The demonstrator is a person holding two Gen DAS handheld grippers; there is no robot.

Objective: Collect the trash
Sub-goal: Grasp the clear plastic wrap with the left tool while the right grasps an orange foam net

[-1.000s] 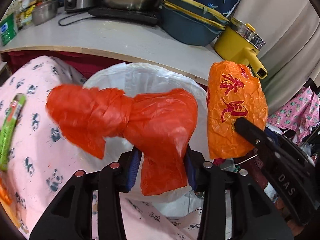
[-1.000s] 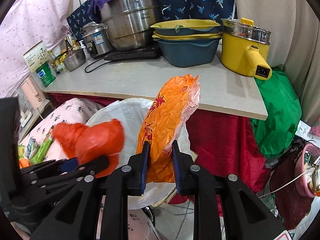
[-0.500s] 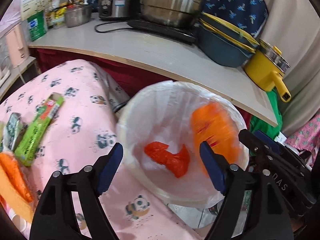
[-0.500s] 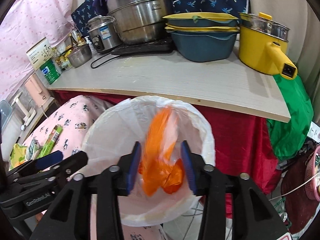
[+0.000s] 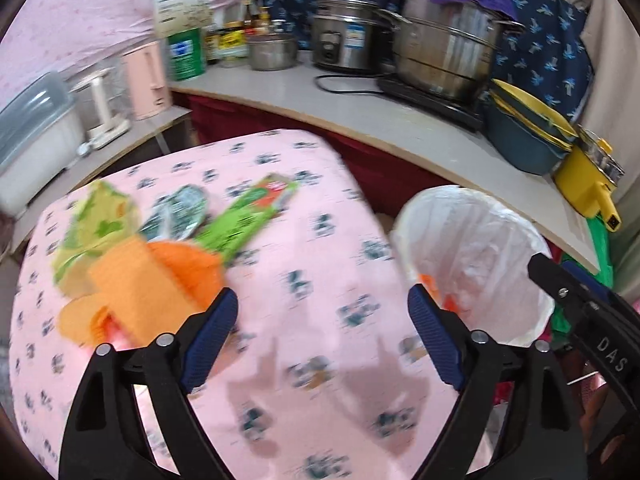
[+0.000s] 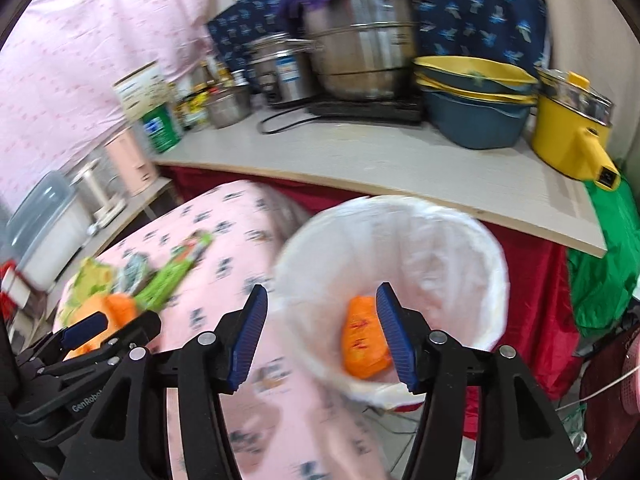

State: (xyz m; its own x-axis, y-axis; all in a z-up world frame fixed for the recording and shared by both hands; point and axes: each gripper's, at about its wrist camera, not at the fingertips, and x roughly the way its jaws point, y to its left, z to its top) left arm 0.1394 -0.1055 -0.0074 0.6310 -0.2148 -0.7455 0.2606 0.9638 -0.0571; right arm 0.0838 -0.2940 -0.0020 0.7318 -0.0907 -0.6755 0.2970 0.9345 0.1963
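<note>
Inside our white-lined bin lies a crinkled orange bag. Our left gripper and right gripper both gape empty above the pink cloth.

A table under a pink panda-print cloth fills the space between and ahead of the left tongs' fingers. On it, ahead and to the left of those tongs, lies a blurred heap — an orange wrapper, a yellow-green packet, a silvery packet and a long green wrapper, overlapping one another. Farther ahead runs a grey counter carrying steel pots, stacked bowls and a yellow pot.
</note>
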